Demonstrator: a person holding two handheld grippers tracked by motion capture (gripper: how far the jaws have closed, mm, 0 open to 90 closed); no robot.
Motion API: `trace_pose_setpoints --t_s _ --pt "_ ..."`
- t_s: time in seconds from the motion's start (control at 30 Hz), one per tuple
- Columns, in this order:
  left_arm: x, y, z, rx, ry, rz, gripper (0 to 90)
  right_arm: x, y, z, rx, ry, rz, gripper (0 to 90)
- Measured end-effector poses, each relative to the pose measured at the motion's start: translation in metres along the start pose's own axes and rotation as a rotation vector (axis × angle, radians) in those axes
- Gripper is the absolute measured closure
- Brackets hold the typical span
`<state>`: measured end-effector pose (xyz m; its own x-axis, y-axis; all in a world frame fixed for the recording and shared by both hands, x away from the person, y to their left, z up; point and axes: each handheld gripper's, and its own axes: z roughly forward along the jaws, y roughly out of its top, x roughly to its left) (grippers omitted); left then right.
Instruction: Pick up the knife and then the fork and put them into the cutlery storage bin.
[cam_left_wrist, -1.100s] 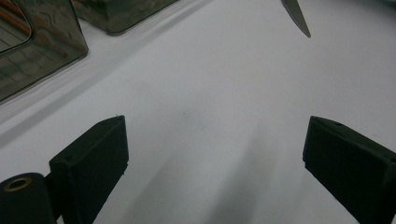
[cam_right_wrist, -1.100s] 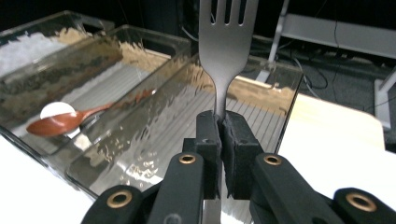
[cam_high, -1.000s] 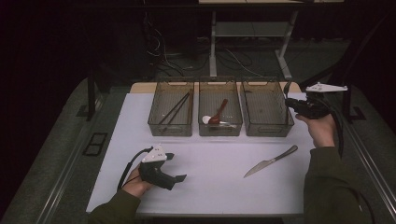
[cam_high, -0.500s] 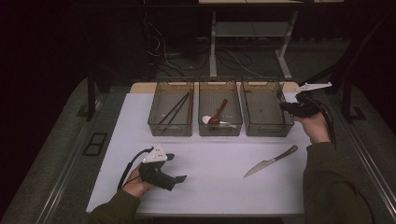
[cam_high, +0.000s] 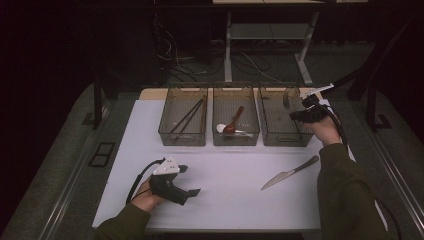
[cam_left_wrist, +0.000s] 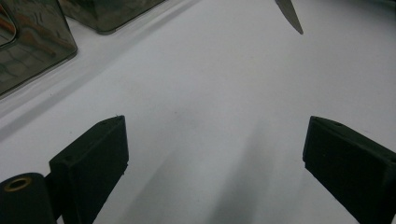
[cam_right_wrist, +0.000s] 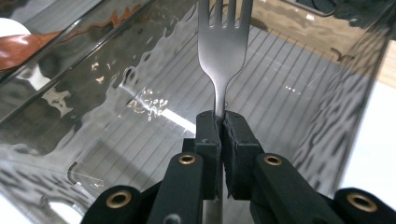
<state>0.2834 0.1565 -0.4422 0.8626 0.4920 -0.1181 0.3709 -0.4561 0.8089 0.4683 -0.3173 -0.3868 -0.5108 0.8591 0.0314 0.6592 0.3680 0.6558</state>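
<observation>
Over right bin (cam_high: 285, 134): right claw (cam_right_wrist: 220, 122) clenched on fork (cam_right_wrist: 223, 44); middle bin (cam_high: 235, 137) holds spoons (cam_high: 232, 125); left claw (cam_left_wrist: 215, 154) released.

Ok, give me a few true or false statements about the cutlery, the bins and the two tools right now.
1. The right tool grips a grey metal fork. True.
2. The fork is over the left clear plastic bin. False: it is over the right clear plastic bin.
3. The silver table knife lies on the white table. True.
4. The left tool holds the knife. False: its jaws are open and hold nothing.
</observation>
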Motion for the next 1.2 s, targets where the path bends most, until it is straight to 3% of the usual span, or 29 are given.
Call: trace_pose_setpoints --t_s 0.17,0.33,0.4,0.67,0.93,1.2 --pt "0.000 0.000 0.000 0.001 -0.003 0.001 5.8 0.003 0.003 0.012 0.033 -0.006 -0.019 82.9" --pt "0.000 0.000 0.000 0.002 -0.005 0.000 5.8 0.006 0.003 0.013 0.021 -0.015 -0.002 70.2" --pt "0.000 0.000 0.000 0.002 -0.005 0.000 5.8 0.006 0.002 0.009 0.001 -0.018 0.009 67.5" --pt "-0.001 0.000 0.001 0.005 -0.003 -0.001 5.8 0.010 -0.003 -0.022 -0.100 0.049 0.052 57.2" --pt "-0.001 0.000 0.000 0.005 0.000 -0.001 5.8 0.025 -0.018 -0.052 -0.145 0.082 0.024 56.0" --pt "-0.001 0.000 -0.001 0.001 0.000 0.002 5.8 0.036 -0.044 -0.066 -0.124 0.105 -0.003 69.0"
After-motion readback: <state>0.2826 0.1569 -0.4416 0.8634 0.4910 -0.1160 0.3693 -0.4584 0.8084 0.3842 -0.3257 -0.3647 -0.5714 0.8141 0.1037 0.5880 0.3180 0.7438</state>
